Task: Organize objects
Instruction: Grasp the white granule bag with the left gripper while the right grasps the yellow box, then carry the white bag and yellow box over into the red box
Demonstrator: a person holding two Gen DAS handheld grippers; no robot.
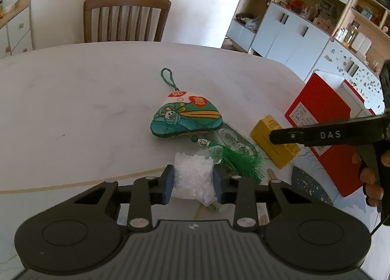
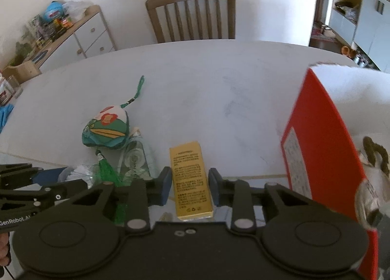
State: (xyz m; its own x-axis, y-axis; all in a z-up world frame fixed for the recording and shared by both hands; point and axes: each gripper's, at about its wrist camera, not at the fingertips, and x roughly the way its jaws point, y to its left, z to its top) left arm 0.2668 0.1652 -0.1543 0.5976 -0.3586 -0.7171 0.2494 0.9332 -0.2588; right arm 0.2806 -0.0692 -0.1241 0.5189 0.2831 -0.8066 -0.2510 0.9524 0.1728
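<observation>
Clearly, "DAS" marks the right claw (image 1: 284, 137) arm.

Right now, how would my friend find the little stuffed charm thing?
Look at the white table in front of the wooden chair. Near its front edge, left of the yellow box, lies the stuffed charm. Only it has a green loop and tassel.

A home dining room: white table (image 1: 73, 109), wooden chair (image 1: 126, 16), cluttered shelving cabinets (image 1: 304, 24), a sideboard (image 2: 80, 33).
</observation>
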